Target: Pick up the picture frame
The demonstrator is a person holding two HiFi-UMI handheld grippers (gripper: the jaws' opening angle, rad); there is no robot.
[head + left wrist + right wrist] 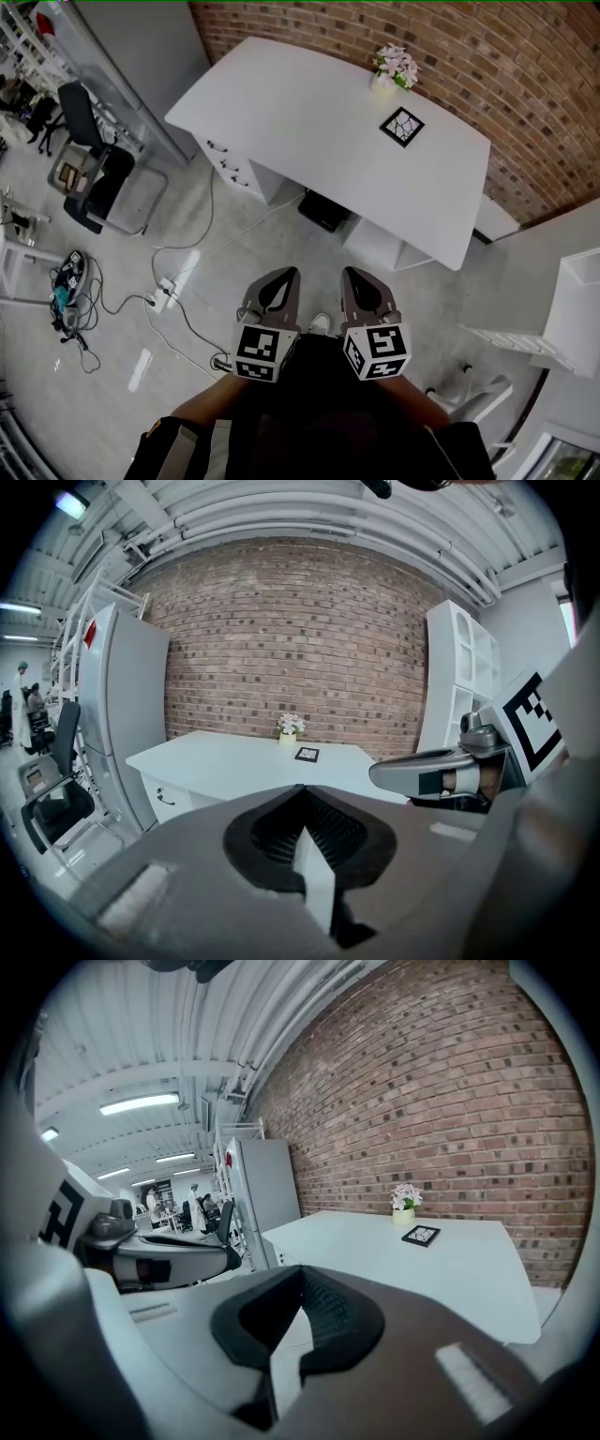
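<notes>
**Desk [309,131] by brick wall: frame untouched**

Head view: we see the picture frame [402,127] flat on the desk, near-square, set diamond-wise, well beyond left gripper [284,274] and right gripper [352,273]. Left gripper view: jaws together, empty. Right gripper view: likewise.

The desk [309,122] is plain white all over. The picture frame [402,127] near its back edge is black round a white sheet with thin dark crackle lines. The flowers [395,64] are pale pink and white with green leaves, in a cream pot [382,84]. The wall [487,56] is red-brown brick with lighter mortar, and the floor [216,262] is a pale, shiny grey. The left gripper [284,277] and right gripper [354,277] are both grey with black ribbed pads [272,832], and their cubes [265,349] are white with black square markers. The office chair [80,117] is black.
</notes>
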